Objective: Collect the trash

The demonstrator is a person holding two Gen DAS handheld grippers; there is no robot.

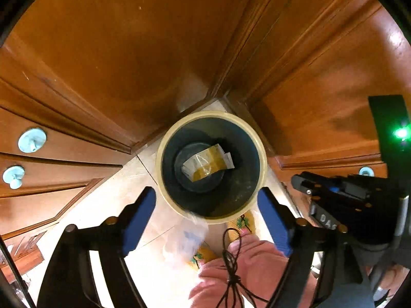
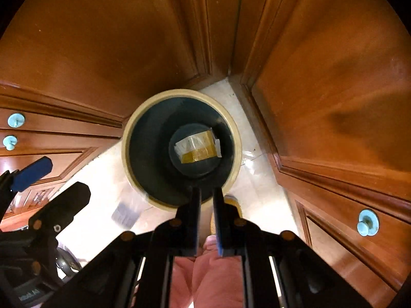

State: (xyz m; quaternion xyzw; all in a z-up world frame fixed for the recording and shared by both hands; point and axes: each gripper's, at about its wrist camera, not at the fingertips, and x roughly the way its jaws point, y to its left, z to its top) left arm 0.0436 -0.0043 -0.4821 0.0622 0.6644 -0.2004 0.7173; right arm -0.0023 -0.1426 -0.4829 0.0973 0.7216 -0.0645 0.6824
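Left gripper [image 1: 206,220] fingers spread, a blurred clear plastic wrapper [image 1: 186,238] between them; right gripper [image 2: 206,220] fingers pressed together above the dark round cream-rimmed bin [image 2: 128,159].

Both wrist views face steeply down, close above shared bin [image 1: 164,154]; cabinets [image 2: 334,77] around

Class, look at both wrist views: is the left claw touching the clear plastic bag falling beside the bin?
Apart. In the left wrist view the left claw stands open, and the blurred bag shows floor between itself and both blue pads.

Warm dim light, fisheye warp, glare
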